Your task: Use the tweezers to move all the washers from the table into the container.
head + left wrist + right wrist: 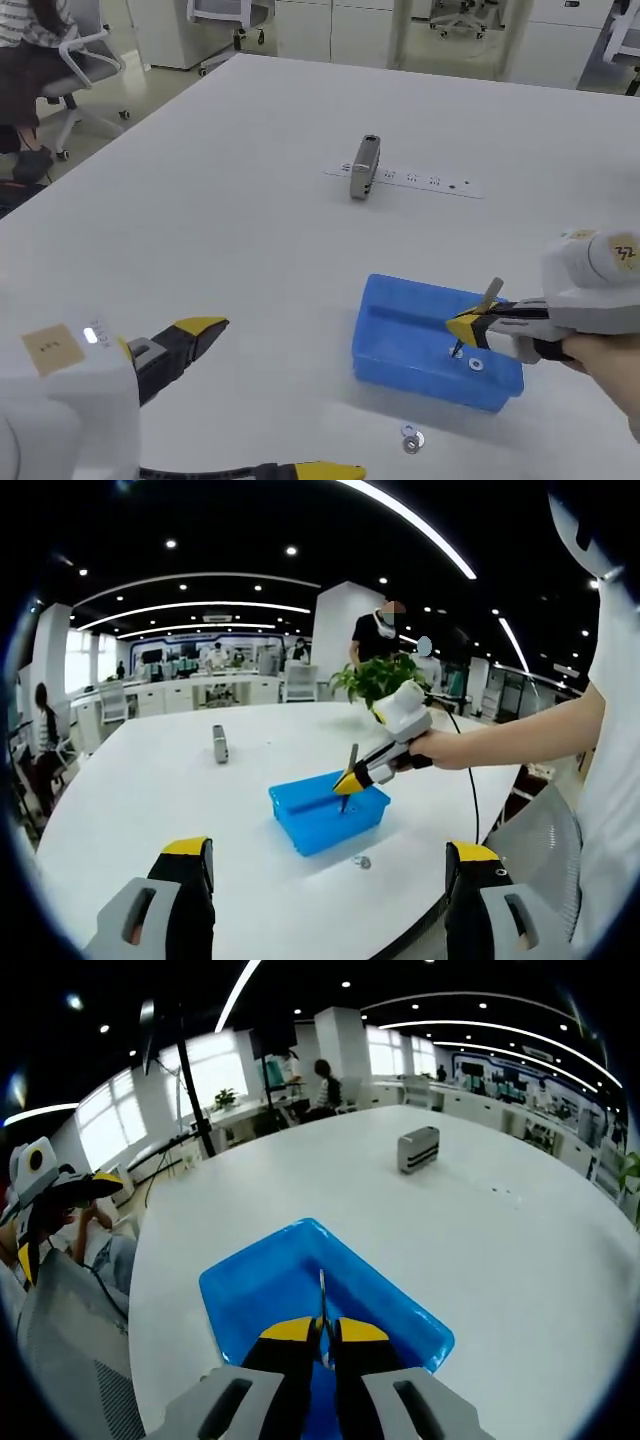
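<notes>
White table point(250, 220); right gripper point(470, 325) pinches tweezers point(492, 293) above blue container point(400, 300) (left gripper point(278, 397): jaws spread).

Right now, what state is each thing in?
left gripper: open, empty.
right gripper: shut on tweezers.
tweezers: held, tips down in container.
container: open-topped, resting on table.
washer: lying in container.
other washers: on table, outside container.
</notes>
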